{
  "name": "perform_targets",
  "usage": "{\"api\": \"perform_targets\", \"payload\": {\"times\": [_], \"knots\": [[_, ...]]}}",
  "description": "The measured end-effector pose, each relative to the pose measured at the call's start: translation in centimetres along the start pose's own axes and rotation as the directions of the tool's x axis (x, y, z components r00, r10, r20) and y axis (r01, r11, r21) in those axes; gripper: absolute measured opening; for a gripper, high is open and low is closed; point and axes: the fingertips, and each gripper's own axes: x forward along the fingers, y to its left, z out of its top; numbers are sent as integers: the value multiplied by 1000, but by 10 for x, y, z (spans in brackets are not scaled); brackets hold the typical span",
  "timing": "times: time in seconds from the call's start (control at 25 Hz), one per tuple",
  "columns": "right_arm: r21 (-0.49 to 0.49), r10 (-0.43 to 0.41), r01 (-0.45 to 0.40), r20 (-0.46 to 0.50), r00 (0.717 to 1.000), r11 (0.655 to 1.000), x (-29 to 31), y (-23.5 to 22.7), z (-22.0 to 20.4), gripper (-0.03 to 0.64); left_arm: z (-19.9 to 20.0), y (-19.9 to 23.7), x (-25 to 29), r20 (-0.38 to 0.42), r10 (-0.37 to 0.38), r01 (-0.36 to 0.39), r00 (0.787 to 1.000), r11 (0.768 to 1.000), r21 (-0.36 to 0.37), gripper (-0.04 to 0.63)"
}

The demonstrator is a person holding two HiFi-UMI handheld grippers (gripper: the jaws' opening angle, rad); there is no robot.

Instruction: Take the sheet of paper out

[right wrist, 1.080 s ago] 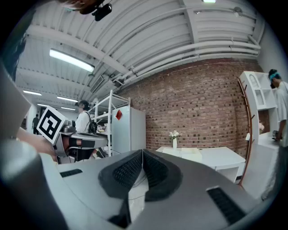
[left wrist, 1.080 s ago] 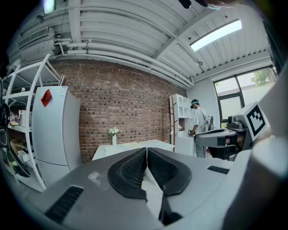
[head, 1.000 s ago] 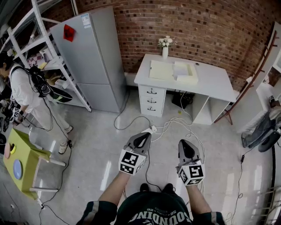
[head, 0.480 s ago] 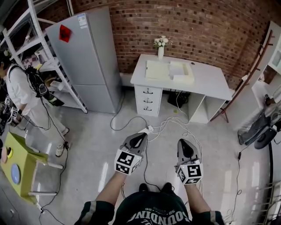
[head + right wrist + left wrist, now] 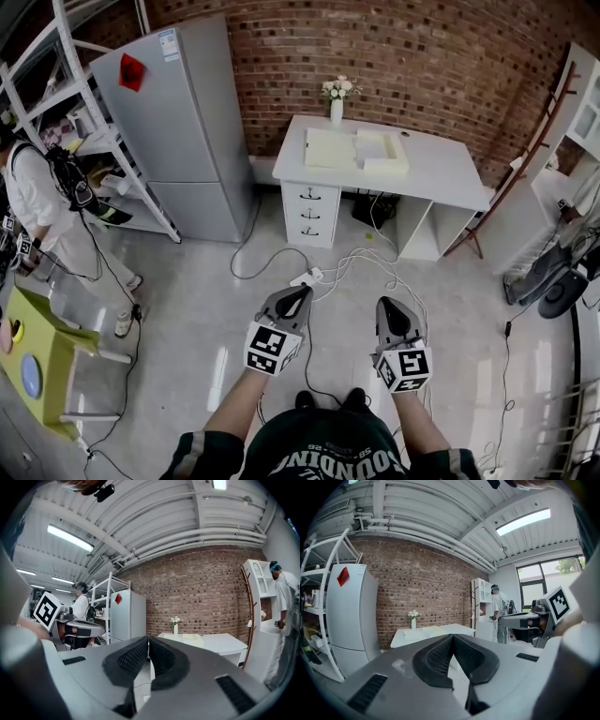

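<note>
Across the room a white desk (image 5: 441, 178) stands against the brick wall. On it lie a flat pale yellow sheet or pad (image 5: 328, 148) and a pale shallow box (image 5: 384, 153); from here I cannot tell loose paper from the box. My left gripper (image 5: 302, 292) and right gripper (image 5: 387, 305) are held side by side over the floor, well short of the desk. Both point toward it and both are shut on nothing. In the left gripper view the left gripper (image 5: 453, 635) has its pads pressed together. The right gripper (image 5: 148, 638) looks the same in its own view.
A white vase of flowers (image 5: 336, 98) stands at the desk's back edge. A grey fridge (image 5: 178, 122) and white shelving (image 5: 70, 103) are at the left, where a person (image 5: 37, 202) stands beside a yellow-green stool (image 5: 47, 361). Cables and a power strip (image 5: 309, 277) lie on the floor before the desk.
Both grippers keep their pose and stay shut. The desk, fridge and the person at the left have slid slightly leftward in the head view.
</note>
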Motion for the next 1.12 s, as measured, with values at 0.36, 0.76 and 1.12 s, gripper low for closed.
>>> {"api": "perform_targets", "payload": {"times": [0.36, 0.76, 1.12], "knots": [[16, -3, 3, 9, 1000, 1000, 2, 9, -2, 70, -5, 7, -5, 2, -10, 10, 1000, 1000, -17, 11], [36, -26, 25, 14, 1000, 999, 3, 30, -2, 71, -8, 17, -20, 14, -45, 45, 999, 999, -4, 11], [75, -30, 30, -6, 1000, 997, 17, 15, -15, 71, -16, 30, -1, -8, -39, 39, 999, 999, -22, 11]]}}
